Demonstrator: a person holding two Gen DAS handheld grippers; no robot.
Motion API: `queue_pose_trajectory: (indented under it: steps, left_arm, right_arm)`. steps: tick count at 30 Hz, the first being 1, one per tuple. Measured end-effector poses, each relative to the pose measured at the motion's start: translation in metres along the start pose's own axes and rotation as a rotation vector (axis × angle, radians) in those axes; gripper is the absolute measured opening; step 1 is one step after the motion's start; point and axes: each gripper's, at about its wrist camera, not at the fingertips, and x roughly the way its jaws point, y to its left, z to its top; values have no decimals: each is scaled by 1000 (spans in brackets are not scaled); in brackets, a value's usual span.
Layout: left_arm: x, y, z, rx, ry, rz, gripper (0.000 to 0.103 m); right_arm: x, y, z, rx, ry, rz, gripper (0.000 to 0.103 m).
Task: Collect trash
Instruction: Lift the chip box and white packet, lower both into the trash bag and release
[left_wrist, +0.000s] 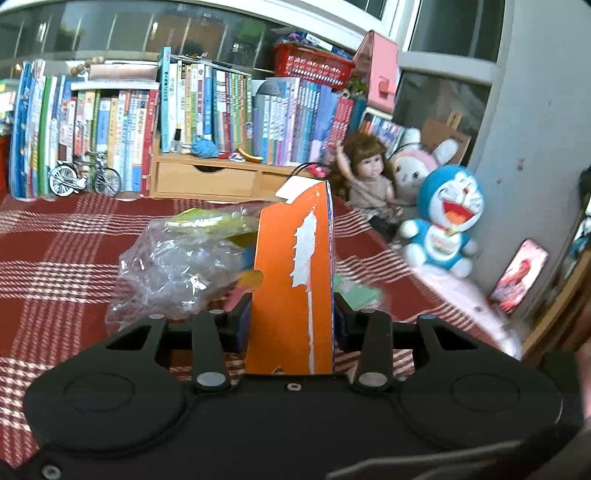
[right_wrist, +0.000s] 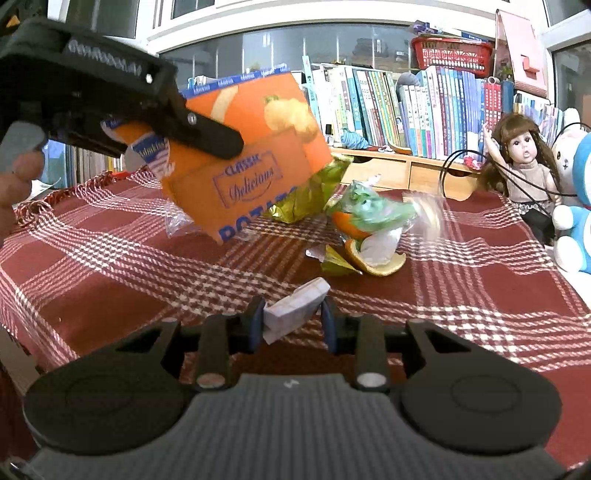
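My left gripper (left_wrist: 291, 317) is shut on an orange potato-snack box (left_wrist: 295, 280), held upright above the red plaid tablecloth (left_wrist: 55, 258). The right wrist view shows that box (right_wrist: 255, 155) lifted at the upper left. A crumpled clear plastic bag (left_wrist: 177, 266) lies just behind it. My right gripper (right_wrist: 293, 321) is shut on a small white crumpled paper (right_wrist: 295, 308), low over the cloth. Further out lie orange peel (right_wrist: 380, 262), a green wrapper (right_wrist: 373, 210), a gold foil wrapper (right_wrist: 310, 192) and clear film (right_wrist: 424, 214).
A wooden drawer shelf (right_wrist: 399, 166) with rows of books (right_wrist: 406, 107) lines the back. A doll (right_wrist: 524, 166) and a blue plush (left_wrist: 447, 218) sit at the right edge. A model bicycle (left_wrist: 85, 177) stands at the back left, and a phone (left_wrist: 521, 277) leans at the far right.
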Motion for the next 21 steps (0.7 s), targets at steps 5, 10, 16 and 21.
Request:
queue_pose_trajectory:
  steps: [5,10,16,21]
  left_arm:
    - [-8,12,10,-108,-4,-104,42]
    - [-17,13,15,-118,-25,-111,42]
    - [-20,7,14,-93,-38,-78,41]
    - [-31,4,13,-89,-58,-62,41]
  right_arm:
    - [-1,2,1,-1,-2,-7,38]
    - [-4,3,1,-5,-2,-6,38]
    - [-4,3,0,-1,6,-10,38]
    - [-7,4,-1,2,5,-13,38]
